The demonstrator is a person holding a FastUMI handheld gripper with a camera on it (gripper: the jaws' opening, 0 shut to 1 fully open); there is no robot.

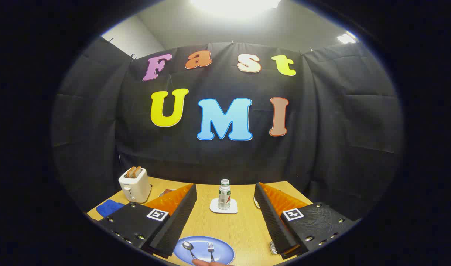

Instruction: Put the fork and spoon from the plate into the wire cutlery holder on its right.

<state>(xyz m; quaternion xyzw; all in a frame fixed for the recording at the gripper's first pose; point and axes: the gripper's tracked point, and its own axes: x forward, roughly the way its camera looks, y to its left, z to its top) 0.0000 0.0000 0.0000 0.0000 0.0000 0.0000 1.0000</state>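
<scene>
My gripper (225, 218) hangs above the wooden table (243, 225) with its two fingers spread wide, nothing between the pads. The left finger (175, 220) and the right finger (273, 218) each show a black ribbed inner face and an orange outer side, with a square marker on the black block behind each.

Low between the fingers, nearest to me, I see the blue plate (221, 248). On it lie the spoon (188, 248), its bowl pointing away from me, and just to its right the fork (211, 250), tines also pointing away. The two lie side by side, apart from each other. A fingertip (207, 262) of a person touches the plate's near edge, just below the handles.

Tucked against the base of my right finger I can make out a bit of metal wirework (272, 246), which may be the cutlery holder; most of it is hidden, so I cannot tell.

Ahead, between the fingertips, a small bottle (224, 194) stands upright on a white coaster (215, 207). Beyond my left finger stands a white toaster (135, 184) with toast (134, 171) sticking out, and a blue cloth (109, 207) lies beside it.
</scene>
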